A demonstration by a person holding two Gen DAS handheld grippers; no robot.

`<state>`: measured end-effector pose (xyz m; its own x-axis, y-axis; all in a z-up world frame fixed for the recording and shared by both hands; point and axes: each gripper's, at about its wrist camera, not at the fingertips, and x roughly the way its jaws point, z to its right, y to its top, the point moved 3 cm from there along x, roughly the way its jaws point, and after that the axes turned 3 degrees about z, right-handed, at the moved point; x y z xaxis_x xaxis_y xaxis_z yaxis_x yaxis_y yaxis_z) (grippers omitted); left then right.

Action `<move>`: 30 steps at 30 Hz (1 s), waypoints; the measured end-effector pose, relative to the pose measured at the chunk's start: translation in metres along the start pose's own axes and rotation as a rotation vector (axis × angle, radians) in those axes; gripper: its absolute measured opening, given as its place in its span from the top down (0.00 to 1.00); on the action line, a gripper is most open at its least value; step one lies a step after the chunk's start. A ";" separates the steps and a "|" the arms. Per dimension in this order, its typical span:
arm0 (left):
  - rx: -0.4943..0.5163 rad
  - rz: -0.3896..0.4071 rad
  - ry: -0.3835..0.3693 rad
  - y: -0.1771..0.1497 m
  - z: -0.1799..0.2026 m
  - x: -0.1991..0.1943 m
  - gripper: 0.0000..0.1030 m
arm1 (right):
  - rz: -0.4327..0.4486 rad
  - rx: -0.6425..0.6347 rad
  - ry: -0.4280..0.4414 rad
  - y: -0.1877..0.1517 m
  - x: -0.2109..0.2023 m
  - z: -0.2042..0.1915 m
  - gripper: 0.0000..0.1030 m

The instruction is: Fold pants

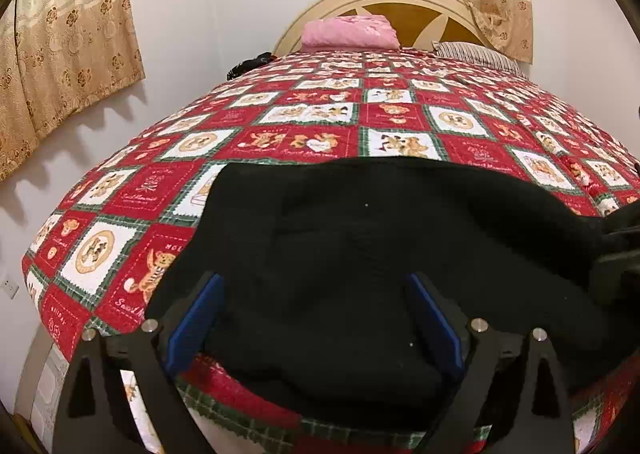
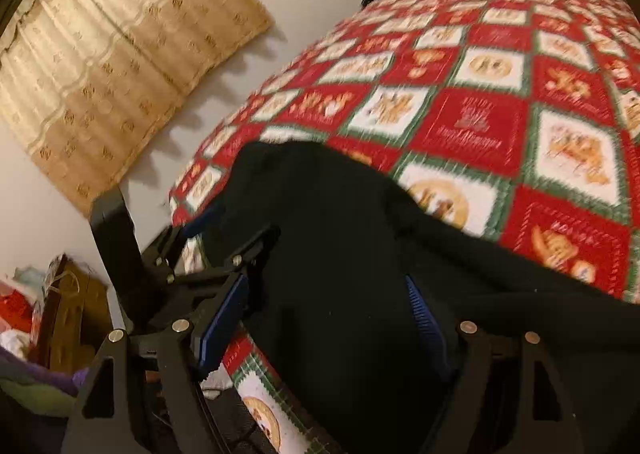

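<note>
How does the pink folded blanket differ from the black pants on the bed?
The pink blanket is a neat folded stack by the headboard; the black pants lie spread and rumpled at the near edge. The blanket is untouched; the pants sit between both open grippers. Both rest on the quilt.

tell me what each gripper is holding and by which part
Nothing is held. The left gripper and right gripper are both open over the pants.

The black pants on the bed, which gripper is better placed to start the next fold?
Probably the left gripper: its view is steady, open over the black pants at the quilt edge. The right gripper is open too, but its view is motion-blurred.
</note>
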<state>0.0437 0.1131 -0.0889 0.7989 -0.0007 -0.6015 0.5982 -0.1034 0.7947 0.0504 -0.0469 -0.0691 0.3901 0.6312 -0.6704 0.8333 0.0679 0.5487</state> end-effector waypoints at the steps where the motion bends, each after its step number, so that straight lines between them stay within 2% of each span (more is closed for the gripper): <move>1: 0.001 0.001 0.003 0.000 0.000 0.001 0.07 | -0.003 -0.001 -0.007 0.001 0.005 0.002 0.23; 5: -0.002 -0.002 0.007 0.000 0.000 0.001 0.07 | 0.025 0.122 0.118 0.020 0.021 0.015 0.21; 10: 0.001 -0.004 0.010 0.000 0.001 0.003 0.05 | 0.048 0.186 0.176 0.043 0.048 0.012 0.21; 14: -0.003 -0.005 0.008 0.001 0.001 0.004 0.04 | 0.111 0.146 0.089 0.061 0.052 0.016 0.21; 20: -0.005 -0.006 0.004 0.001 0.001 0.006 0.03 | 0.048 0.288 0.228 0.079 0.037 0.056 0.26; 24: -0.006 0.001 0.002 0.000 0.001 0.005 0.03 | 0.001 0.459 0.253 0.073 0.011 0.103 0.39; 25: -0.007 0.002 0.000 0.000 0.001 0.005 0.03 | 0.034 0.496 0.189 0.071 -0.005 0.115 0.39; 27: -0.006 0.001 -0.001 0.000 0.001 0.005 0.02 | 0.217 0.469 -0.182 0.070 -0.071 0.137 0.39; 30: -0.007 0.000 0.000 0.000 0.001 0.005 0.02 | 0.442 0.442 -0.617 0.060 -0.169 0.152 0.38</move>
<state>0.0475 0.1121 -0.0919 0.7988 -0.0003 -0.6015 0.5987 -0.0964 0.7951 0.0942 -0.2670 0.0016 0.7488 -0.0106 -0.6627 0.5812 -0.4703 0.6641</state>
